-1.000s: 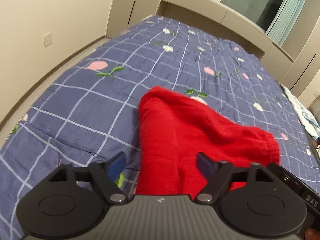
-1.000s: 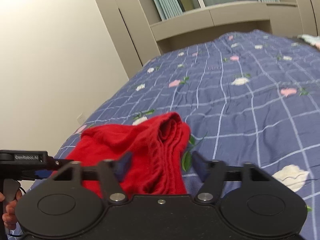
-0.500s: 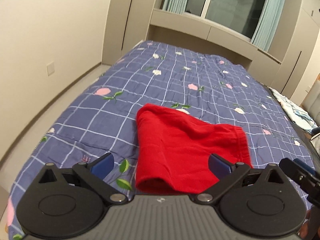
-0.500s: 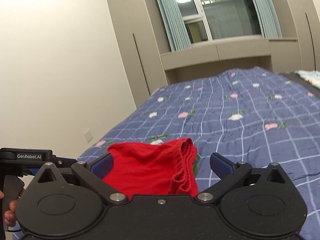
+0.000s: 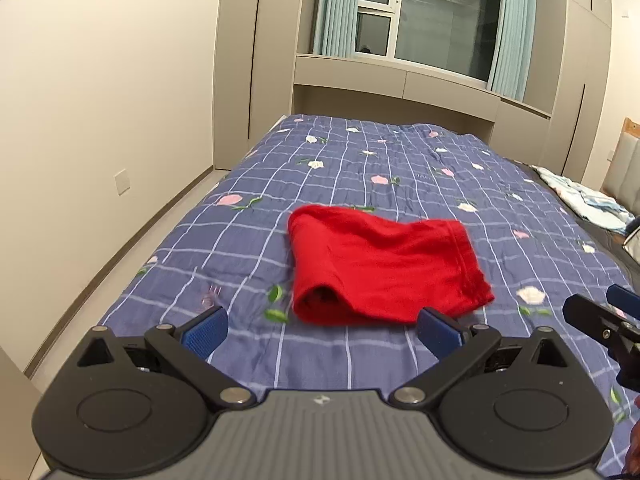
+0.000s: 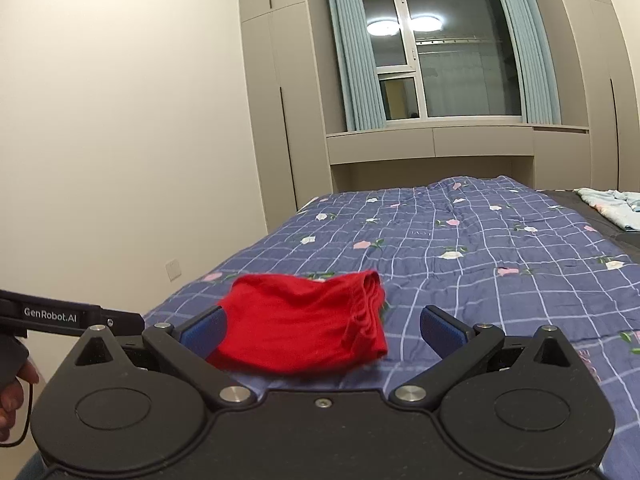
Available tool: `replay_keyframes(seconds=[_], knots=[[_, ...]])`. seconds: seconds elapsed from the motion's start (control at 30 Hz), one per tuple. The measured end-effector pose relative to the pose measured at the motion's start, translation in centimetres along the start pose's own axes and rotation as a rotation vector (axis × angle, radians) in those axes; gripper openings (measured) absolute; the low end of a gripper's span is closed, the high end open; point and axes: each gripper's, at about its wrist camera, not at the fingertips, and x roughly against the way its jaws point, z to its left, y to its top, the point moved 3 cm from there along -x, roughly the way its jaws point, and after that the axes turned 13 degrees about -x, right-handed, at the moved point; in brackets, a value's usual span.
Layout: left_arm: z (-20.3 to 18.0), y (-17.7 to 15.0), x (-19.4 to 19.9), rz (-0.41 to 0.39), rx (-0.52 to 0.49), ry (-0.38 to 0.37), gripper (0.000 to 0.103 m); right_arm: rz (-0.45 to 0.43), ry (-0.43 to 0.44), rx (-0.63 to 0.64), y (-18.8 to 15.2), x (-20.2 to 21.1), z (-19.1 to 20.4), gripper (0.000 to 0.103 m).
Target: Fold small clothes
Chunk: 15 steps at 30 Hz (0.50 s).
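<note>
Folded red shorts (image 5: 384, 268) lie on checked bed (image 5: 360, 168). L gripper (image 5: 322, 330) & R gripper (image 6: 322, 326) both wide open, empty, short of cloth.

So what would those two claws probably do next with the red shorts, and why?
Probably nothing more to them: the red shorts lie folded on the bedspread, and both the left gripper and right gripper are open and empty. I'd reach for another garment.

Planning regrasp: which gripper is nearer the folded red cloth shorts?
Right, narrowly. The right gripper straddles the near edge of the red shorts; the left gripper sits just short.
</note>
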Motion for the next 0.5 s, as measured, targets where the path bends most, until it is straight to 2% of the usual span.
replay_keyframes(seconds=[0.5], knots=[[-0.3,-1.9,1.6,0.015,-0.008,0.006,0.102,-0.016,-0.006,0.002,-0.7,1.9,0.2,0.102]])
